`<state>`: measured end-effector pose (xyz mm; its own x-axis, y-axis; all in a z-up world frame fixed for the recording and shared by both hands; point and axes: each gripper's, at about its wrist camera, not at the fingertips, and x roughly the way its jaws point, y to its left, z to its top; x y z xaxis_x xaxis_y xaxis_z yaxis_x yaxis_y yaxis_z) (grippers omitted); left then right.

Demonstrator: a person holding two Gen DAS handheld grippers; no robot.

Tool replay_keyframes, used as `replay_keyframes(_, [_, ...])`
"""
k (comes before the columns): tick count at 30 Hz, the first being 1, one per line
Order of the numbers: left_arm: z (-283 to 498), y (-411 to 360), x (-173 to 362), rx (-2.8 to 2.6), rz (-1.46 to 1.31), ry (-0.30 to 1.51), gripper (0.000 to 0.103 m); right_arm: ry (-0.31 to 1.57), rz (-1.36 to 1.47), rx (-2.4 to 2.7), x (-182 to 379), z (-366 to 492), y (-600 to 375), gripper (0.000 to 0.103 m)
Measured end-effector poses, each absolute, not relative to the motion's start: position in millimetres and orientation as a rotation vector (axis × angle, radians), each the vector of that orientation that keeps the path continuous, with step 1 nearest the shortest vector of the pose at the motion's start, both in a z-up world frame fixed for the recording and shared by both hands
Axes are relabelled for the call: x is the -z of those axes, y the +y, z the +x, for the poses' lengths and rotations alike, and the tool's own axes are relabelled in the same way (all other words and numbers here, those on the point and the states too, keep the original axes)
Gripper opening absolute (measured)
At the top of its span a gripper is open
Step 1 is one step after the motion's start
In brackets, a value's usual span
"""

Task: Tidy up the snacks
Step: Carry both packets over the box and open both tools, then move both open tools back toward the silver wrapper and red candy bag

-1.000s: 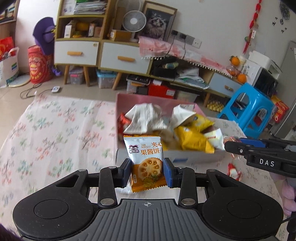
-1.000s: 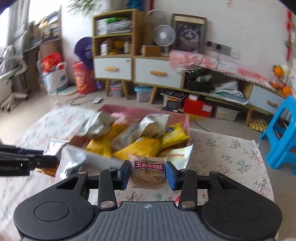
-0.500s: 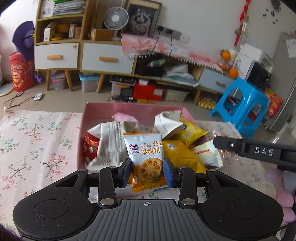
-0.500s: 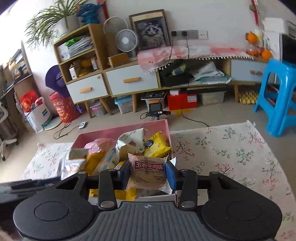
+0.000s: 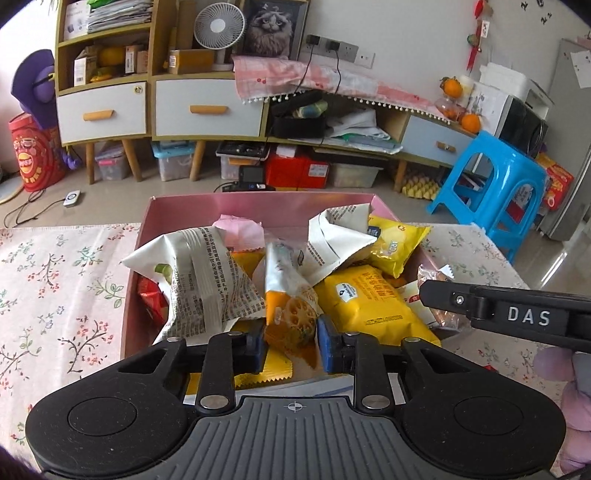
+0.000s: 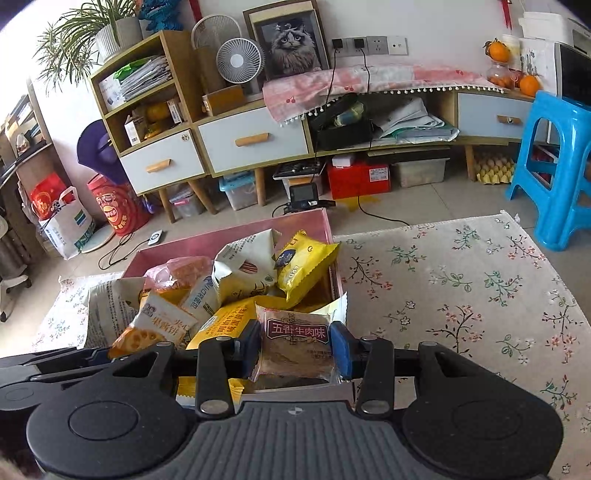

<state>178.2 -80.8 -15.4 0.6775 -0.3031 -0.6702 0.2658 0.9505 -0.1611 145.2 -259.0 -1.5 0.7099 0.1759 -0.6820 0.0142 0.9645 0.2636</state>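
Pink box (image 5: 192,201) lies just ahead of both claws, left claw (image 5: 290,345) closing on a biscuit packet (image 5: 291,314) and right claw (image 6: 295,349) clamped on a beef packet (image 6: 295,345), apparently ready for dropping in.

A bright, messy living room

White wall (image 6: 443,22), tiled floor (image 5: 110,195), long cabinet (image 5: 207,107), small fan (image 5: 219,27), blue stool (image 5: 491,184) at right.

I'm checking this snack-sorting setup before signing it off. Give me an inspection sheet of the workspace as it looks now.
Surface: floral tablecloth, bare beside the box.
Job's things: pink box heaped with snack packets.
Clutter: nothing seen on the cloth.
Grippers: left gripper closing on a biscuit packet; right gripper shut on a brown packet, both over the box.
Cables: wires on the floor.
Surroundings: drawers, blue stool, fan.
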Motion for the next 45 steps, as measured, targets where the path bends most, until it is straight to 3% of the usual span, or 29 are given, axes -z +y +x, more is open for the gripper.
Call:
replay_keyframes(10, [182.1,-85.8,18.9,0.306,-0.026,0.747,0.027,0.774,0.262,-0.094,1.5,145.3,-259.0,0.035])
replay_keyframes(12, [180.6,-85.0,18.7,0.311,-0.022,0.741,0.029,0.772,0.268,-0.091,0.7,144.9,-260.3,0.041])
replay_keyframes(19, [170.9,-78.6,12.8,0.324,-0.015,0.719,0.040,0.744,0.317,-0.080,-6.7,141.1,-267.3,0.056])
replay_keyframes(22, [165.6,-75.2,9.5,0.327,-0.013,0.709,0.055,0.738,0.316,-0.076,-9.7,140.1,-267.5,0.061])
replay_keyframes(29, [148.4,-68.7,3.9,0.347,0.000,0.709,0.066,0.739,0.306,-0.066,-15.1,133.9,-270.6,0.075])
replay_keyframes(45, [107.4,-47.0,-4.2,0.361,0.001,0.740,0.093,0.763,0.210,-0.068,-33.2,106.8,-258.0,0.087])
